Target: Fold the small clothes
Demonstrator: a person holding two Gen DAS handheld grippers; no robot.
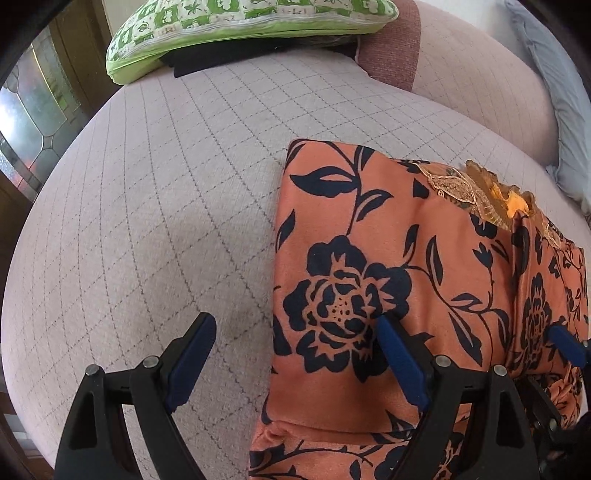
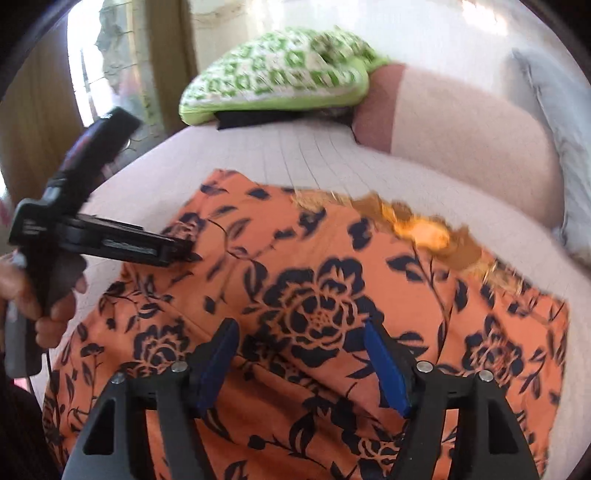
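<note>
An orange garment (image 1: 406, 240) with a black flower print and gold embroidery at the neck lies folded on a pale quilted bed (image 1: 147, 184). My left gripper (image 1: 295, 323) is open and straddles the garment's left edge, with one finger over the bedding and the other over the cloth. In the right wrist view the garment (image 2: 332, 258) fills the middle. My right gripper (image 2: 300, 328) is open just above it, and nothing is pinched between its blue pads. The left gripper (image 2: 177, 249) shows at the left, held by a hand.
A green and white pillow (image 1: 240, 26) lies on a black cloth (image 1: 229, 55) at the far edge of the bed. A pink bolster (image 1: 480, 74) and a grey-blue pillow (image 1: 554, 92) lie at the back right. A window (image 1: 33, 103) is at the left.
</note>
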